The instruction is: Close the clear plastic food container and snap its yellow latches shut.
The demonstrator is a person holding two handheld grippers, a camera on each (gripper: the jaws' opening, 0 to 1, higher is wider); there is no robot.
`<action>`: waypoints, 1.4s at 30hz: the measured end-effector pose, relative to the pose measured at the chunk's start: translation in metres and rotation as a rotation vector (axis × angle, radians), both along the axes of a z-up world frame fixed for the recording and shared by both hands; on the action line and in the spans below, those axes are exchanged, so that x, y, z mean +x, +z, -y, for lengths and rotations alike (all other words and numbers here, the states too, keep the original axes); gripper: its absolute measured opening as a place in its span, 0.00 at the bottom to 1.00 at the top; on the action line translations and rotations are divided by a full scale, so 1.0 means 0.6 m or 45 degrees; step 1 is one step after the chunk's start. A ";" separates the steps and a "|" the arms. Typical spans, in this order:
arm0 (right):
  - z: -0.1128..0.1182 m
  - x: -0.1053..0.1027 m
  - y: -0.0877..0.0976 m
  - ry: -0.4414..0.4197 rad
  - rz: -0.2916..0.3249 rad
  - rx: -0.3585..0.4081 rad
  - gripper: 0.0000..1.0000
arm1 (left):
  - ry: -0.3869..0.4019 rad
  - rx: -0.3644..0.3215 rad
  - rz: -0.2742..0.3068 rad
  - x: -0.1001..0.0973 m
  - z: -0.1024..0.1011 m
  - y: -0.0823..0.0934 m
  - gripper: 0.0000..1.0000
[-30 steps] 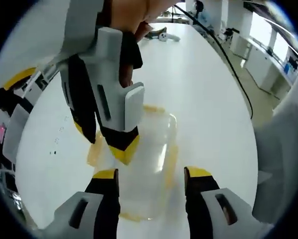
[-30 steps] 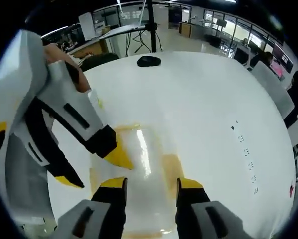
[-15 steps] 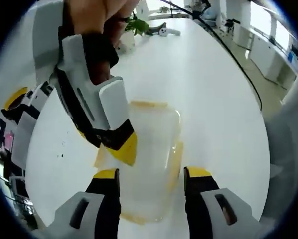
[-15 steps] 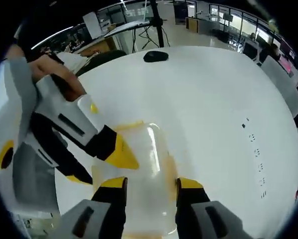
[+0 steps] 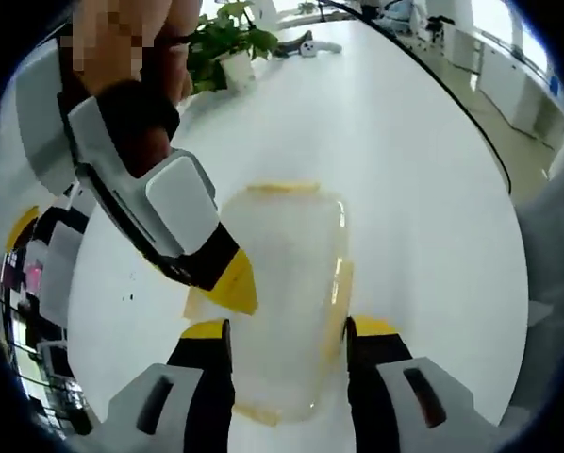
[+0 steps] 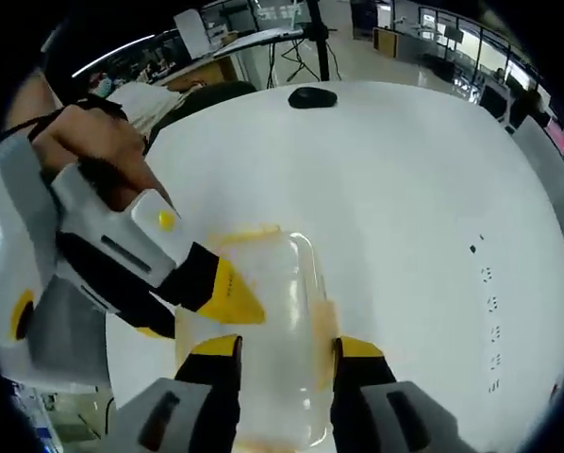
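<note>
The clear plastic container (image 5: 291,274) lies on the white table (image 5: 414,189) with its lid on top. Pale yellow latches (image 5: 282,189) show at its far end and along its sides. My left gripper (image 5: 287,332) hovers open above the container's near end, jaws straddling its width. My right gripper (image 5: 230,283) reaches in from the left, its yellow tip over the container's left edge. In the right gripper view the container (image 6: 277,293) sits ahead of my open right gripper (image 6: 284,349), and my left gripper (image 6: 230,297) points at its left side, jaws apart.
A potted plant (image 5: 227,42), a white handheld device (image 5: 312,45) and a black cable (image 5: 433,90) lie at the table's far end. A black oval object (image 6: 312,96) rests far off. Small black marks (image 6: 489,302) dot the table on the right. A hand (image 6: 93,142) holds the left gripper.
Both views have drawn back and up, so the container looks smaller and more of the table shows. Both grippers stay open over the container's near end and left edge.
</note>
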State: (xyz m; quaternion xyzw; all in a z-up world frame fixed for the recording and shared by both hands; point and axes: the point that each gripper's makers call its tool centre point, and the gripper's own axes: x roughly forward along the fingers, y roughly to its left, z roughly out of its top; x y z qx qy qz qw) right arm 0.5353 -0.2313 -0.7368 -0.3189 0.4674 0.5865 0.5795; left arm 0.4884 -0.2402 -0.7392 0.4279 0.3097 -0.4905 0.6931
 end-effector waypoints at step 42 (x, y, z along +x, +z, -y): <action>0.010 -0.007 0.008 0.058 0.020 -0.060 0.35 | -0.071 0.029 0.009 -0.006 0.007 0.006 0.42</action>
